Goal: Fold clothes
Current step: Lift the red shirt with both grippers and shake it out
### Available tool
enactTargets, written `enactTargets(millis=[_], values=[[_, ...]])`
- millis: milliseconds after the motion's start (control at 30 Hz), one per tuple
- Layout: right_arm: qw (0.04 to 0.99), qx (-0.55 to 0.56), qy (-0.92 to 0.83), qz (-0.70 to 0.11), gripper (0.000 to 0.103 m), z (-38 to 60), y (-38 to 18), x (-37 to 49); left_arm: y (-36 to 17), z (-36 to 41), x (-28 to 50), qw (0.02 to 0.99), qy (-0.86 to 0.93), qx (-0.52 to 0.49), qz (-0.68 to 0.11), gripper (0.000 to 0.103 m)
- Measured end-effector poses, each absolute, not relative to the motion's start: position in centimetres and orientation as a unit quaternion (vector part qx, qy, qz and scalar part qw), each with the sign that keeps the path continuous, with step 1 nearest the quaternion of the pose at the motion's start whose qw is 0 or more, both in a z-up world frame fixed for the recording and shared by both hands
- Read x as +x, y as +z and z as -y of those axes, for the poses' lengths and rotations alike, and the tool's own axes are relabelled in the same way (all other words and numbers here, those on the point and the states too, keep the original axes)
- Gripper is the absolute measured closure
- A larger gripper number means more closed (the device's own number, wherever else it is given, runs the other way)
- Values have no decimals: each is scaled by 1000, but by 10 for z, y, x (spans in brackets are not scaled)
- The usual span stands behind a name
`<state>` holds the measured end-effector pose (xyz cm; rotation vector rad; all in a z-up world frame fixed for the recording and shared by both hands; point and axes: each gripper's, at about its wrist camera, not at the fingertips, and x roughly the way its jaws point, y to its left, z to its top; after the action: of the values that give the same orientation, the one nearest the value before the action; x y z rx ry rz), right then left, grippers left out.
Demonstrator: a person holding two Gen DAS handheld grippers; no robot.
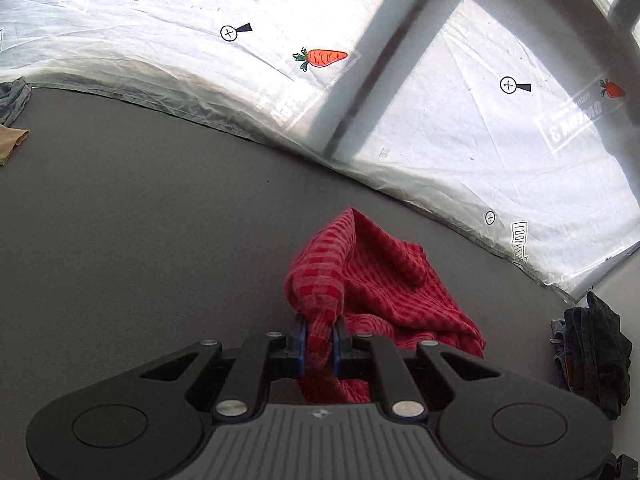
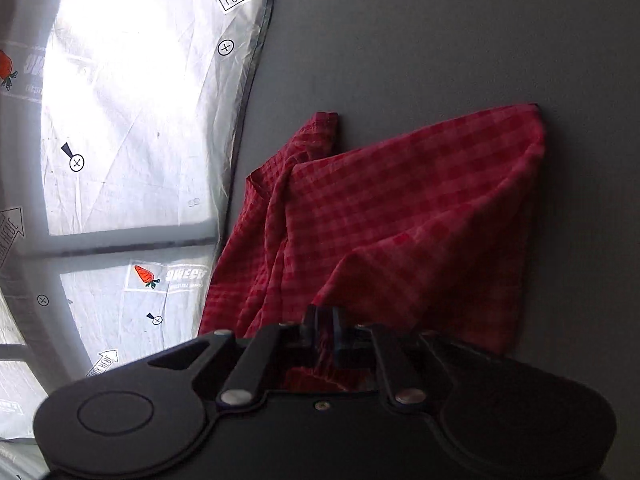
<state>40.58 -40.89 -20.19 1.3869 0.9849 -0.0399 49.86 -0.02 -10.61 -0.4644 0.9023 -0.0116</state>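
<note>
A red checked cloth (image 1: pixel 376 280) lies bunched on the grey table (image 1: pixel 140 220). My left gripper (image 1: pixel 319 334) is shut on a bunched edge of it, and the cloth rises in a peak just ahead of the fingers. In the right wrist view the same red checked cloth (image 2: pixel 400 220) drapes over the grey table (image 2: pixel 440 40), spread towards a far corner at the upper right. My right gripper (image 2: pixel 325 326) is shut on a fold of it close to the camera.
A dark denim garment (image 1: pixel 592 356) is piled at the right edge of the table. A beige garment (image 1: pixel 10 140) and a bluish one (image 1: pixel 14 96) lie at the far left. White plastic sheeting (image 1: pixel 200 40) with printed carrots covers the floor beyond the table edge; it also shows in the right wrist view (image 2: pixel 132 120).
</note>
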Motion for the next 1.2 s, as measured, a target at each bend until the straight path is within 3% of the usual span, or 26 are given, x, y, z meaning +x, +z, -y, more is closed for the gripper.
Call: enactTargets(millis=[300,633,767,800,833,900,1033,1200], values=[[563,653,-67,-502,68,403,-250,363,-113,-9,487,862,12,-237,-448,90],[611,589,-73,-524,53,394,-240,388,-115,-15,485,855,33,-227,-465,90],[634,558,-55,-533,56,387,-235,396,-117,-17,485,851,41,-224,-473,90],[636,556,-52,-533,69,386,-236,396,-116,-17,485,851,42,-221,-474,90],[630,561,-51,-534,75,387,-238,396,-116,-17,484,851,44,-218,-475,90],[617,573,-54,-536,77,388,-243,396,-115,-17,483,851,47,-213,-477,90],[605,595,-51,-526,94,394,-250,392,-114,-16,479,849,56,-208,-482,90],[602,636,-17,-482,100,405,-248,393,-113,-22,477,839,77,-241,-482,90]])
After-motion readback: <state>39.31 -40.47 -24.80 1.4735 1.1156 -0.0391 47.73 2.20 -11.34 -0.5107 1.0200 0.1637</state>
